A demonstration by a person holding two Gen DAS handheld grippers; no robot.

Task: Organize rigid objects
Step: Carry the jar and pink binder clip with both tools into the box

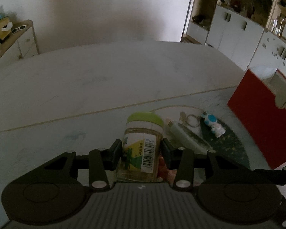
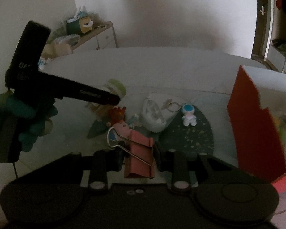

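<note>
Between the left gripper point(image 1: 142, 153) pads, green-lidded jar point(image 1: 143, 145), upright.

Clear plastic jar point(image 1: 141, 152), glossy paper label, matt green lid.
Pink binder clip point(image 2: 140, 160) carries shiny wire handles.

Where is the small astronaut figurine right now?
The astronaut figurine lies on the dark speckled mat on the table, just right of the key ring and left of the red box; neither hand-held gripper touches it.
</note>
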